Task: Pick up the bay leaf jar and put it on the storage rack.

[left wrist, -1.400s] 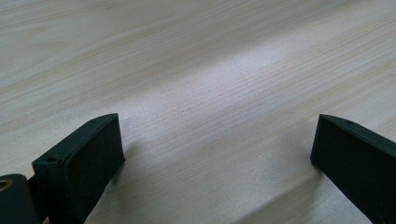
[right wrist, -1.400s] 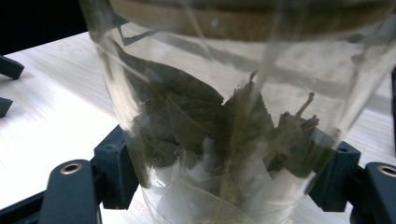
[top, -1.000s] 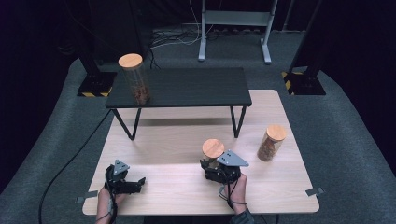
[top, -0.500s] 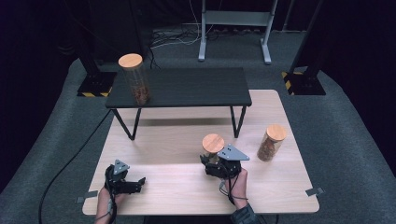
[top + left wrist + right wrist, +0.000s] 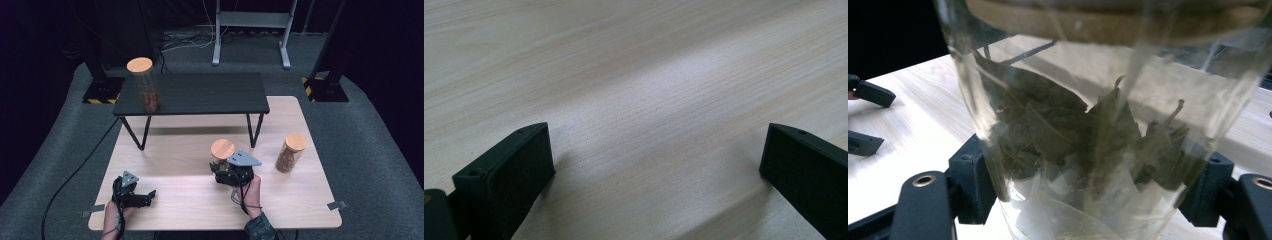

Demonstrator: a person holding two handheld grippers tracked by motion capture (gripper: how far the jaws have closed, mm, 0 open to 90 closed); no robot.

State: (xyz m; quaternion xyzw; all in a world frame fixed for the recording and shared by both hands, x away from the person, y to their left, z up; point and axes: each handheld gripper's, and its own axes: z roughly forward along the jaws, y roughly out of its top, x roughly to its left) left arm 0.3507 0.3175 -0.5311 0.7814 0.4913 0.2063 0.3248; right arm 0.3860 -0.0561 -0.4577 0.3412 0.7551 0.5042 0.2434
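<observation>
The right claw (image 5: pixel 223 167) holds the leaf jar (image 5: pixel 1098 130) upright, lid up.

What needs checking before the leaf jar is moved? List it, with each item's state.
1. Right gripper shut on the leaf jar: ok, a jaw sits against each side of the glass.
2. Lid seated on the jar: ok.
3. Jar upright: ok in the high view.
4. Left gripper apart from the jar: ok, open over bare table.
5. Room on the black shelf: ok, one jar at its left end.
6. Jar lifted off the table: cannot tell.
</observation>
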